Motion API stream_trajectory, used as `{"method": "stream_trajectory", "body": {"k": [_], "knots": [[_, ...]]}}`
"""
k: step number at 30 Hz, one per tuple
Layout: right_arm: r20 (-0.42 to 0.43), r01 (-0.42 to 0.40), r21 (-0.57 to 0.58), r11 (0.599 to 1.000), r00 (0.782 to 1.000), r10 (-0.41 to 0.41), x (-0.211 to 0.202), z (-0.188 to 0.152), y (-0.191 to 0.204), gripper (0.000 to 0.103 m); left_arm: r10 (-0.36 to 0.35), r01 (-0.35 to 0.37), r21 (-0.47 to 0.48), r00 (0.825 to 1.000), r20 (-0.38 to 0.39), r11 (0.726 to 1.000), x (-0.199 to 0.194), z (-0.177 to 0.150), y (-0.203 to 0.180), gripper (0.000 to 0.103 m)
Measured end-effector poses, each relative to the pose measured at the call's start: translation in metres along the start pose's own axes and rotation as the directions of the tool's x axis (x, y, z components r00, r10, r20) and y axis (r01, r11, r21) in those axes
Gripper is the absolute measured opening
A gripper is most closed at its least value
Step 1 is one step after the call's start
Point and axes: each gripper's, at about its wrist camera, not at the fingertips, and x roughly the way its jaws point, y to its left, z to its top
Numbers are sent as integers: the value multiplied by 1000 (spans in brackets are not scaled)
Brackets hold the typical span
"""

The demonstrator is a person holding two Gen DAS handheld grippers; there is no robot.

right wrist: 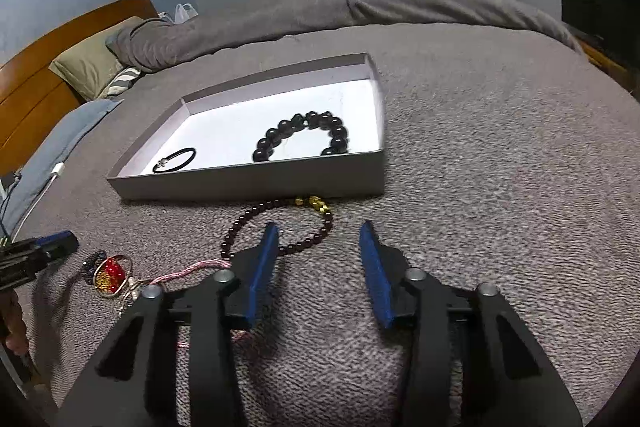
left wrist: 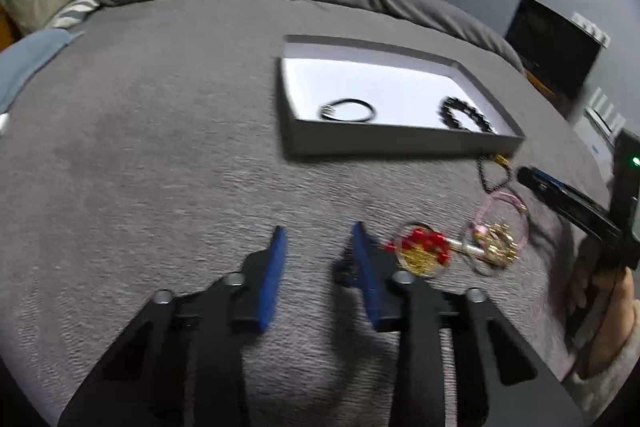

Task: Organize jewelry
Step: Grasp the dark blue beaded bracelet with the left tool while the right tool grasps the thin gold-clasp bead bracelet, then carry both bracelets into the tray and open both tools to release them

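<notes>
Dark-red bead bracelet (right wrist: 280, 231) lies partly under right gripper (right wrist: 318, 233) fingers, spread.

I see a big bed with a fuzzy gray blanket (right wrist: 480, 155) spread over it. A flat gray box (right wrist: 256, 183) sits on the blanket in the middle of the frame. Just below the box lies a ring of small dark beads (right wrist: 320, 239) with a gold bit, close to the box's front wall. At the lower left lie a pink cord (right wrist: 192, 271) and a red and gold ring charm (right wrist: 110, 275). A green pillow (right wrist: 90, 65) rests at the upper left.
</notes>
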Motion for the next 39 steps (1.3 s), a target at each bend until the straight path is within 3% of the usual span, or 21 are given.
{"method": "stream_trajectory", "body": {"k": [1, 14, 19, 25, 27, 28, 29, 31, 39], "knots": [[-3, -3, 1, 1000, 1000, 3, 1, 0, 0, 23, -10, 10, 10, 1000, -4, 1000, 1, -1, -3, 24], [-47, 53, -12, 999, 997, -53, 20, 10, 4, 23, 39, -35, 99, 998, -42, 995, 15, -9, -24, 22], [-85, 58, -39, 998, 995, -62, 33, 14, 8, 32, 65, -58, 107, 996, -62, 993, 24, -10, -22, 23], [-118, 40, -34, 999, 992, -44, 43, 16, 7, 32, 61, -51, 108, 994, -91, 993, 26, -9, -22, 23], [-119, 40, -32, 999, 992, -44, 43, 16, 6, 25, 75, -63, 126, 993, -96, 990, 28, -10, -25, 23], [-114, 47, -29, 998, 992, -50, 43, 16, 6, 14, 83, -70, 135, 992, -96, 988, 29, -11, -26, 22], [-110, 40, -22, 999, 993, -42, 42, 16, 5, 7, 88, -75, 137, 992, -93, 988, 28, -11, -26, 17], [-93, 31, -11, 999, 995, -32, 37, 14, 2, 7, 93, -83, 120, 993, -78, 989, 26, -9, -24, 9], [45, 20, -9, 1000, 999, -20, 4, 18, -1, 7, 56, -62, 91, 996, 67, 994, -4, -1, -19, 8]]}}
